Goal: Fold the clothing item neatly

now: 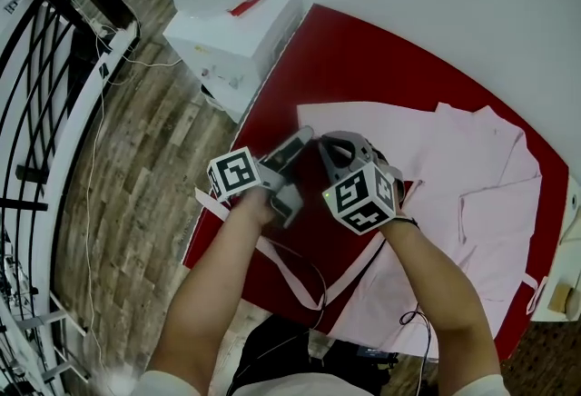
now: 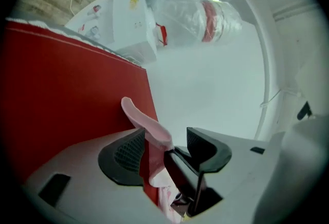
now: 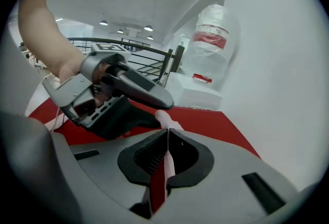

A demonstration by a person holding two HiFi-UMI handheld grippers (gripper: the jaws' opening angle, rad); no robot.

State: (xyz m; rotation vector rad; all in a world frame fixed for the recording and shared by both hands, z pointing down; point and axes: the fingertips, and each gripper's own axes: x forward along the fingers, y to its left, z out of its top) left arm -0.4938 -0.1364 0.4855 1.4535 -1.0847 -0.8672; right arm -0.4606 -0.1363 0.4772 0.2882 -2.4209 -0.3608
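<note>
The pink garment lay spread over the right half of the red table, its strap raised above the table. The strap was probably best kept taut and laid straight. The right gripper had its jaws clamped on the strap. The left gripper had its jaws wide apart, the strap loose between them.

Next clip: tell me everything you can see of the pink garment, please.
The pink garment is pale, thin cloth with a sleeve and long narrow ties. It lies spread, mostly flat with some creases, on the red table surface. One tie trails across the red near the person. The right gripper is shut on a narrow pink strip whose tip pokes out past its jaws. A pink strip also stands loosely between the open jaws of the left gripper.
</note>
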